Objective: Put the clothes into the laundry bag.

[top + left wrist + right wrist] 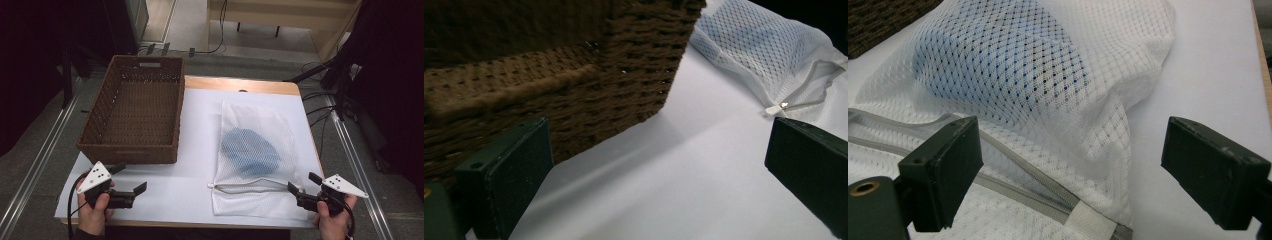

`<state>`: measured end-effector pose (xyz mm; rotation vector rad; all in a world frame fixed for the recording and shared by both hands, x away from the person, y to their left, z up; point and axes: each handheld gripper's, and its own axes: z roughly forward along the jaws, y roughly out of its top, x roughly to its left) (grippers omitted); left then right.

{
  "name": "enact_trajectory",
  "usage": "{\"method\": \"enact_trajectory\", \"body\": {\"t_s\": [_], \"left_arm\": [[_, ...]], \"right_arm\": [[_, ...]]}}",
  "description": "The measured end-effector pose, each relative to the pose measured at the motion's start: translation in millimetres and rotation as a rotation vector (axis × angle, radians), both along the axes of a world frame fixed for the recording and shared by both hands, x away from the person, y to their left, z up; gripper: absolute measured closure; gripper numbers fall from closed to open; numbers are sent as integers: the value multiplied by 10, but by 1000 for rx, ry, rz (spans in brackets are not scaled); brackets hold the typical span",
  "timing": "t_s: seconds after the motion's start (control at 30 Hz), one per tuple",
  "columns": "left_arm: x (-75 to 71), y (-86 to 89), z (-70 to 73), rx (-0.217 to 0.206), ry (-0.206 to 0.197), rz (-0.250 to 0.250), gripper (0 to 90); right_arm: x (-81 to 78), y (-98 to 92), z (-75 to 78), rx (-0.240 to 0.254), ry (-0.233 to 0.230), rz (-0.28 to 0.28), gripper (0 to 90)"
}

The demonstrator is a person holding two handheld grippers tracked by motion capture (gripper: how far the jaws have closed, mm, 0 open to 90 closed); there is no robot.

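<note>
Nearest the camera, two hands enter at the bottom edge of the high view, each holding a gripper. Above them the counter (pixel 200 195), under a white sheet, takes up the middle of the frame. At its upper left stands a brown wicker basket (pixel 134 112), with nothing visible inside. Right of centre lies a white mesh laundry bag (pixel 255 155), flat on the sheet, with a blue garment (pixel 250 151) bundled inside and its zipper (pixel 250 186) running along the lower end, the pull tab (pixel 776 108) at the left.

At the lower left, the left gripper (pixel 131 180) has its jaws wide apart and holds nothing; in the left gripper view they frame bare sheet between basket corner and bag. At the lower right, the right gripper (pixel 302 182) stands fully open just beside the bag's zipper end, with mesh lying between the jaws but not pinched.

One risk, as I judge it: a grip on thin mesh alone could slip, or drag the bag and bunch the sheet. With the zipper looking partly open, a lift from the far end could spill the garment.
</note>
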<state>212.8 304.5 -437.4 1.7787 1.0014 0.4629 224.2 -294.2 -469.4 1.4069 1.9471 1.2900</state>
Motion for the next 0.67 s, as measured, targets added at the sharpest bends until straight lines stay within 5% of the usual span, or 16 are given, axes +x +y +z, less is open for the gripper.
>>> {"method": "enact_trajectory", "body": {"t_s": [0.17, 0.3, 0.67], "left_arm": [[-14, 162, -8, 32, -26, 24, 0], [4, 266, -2, -17, -15, 41, 0], [58, 198, -48, 2, 13, 35, 0]], "right_arm": [[-2, 14, -16, -17, 1, -12, 101], [-7, -5, -15, -9, 0, -17, 101], [-25, -30, -21, -3, -1, -17, 107]]}}
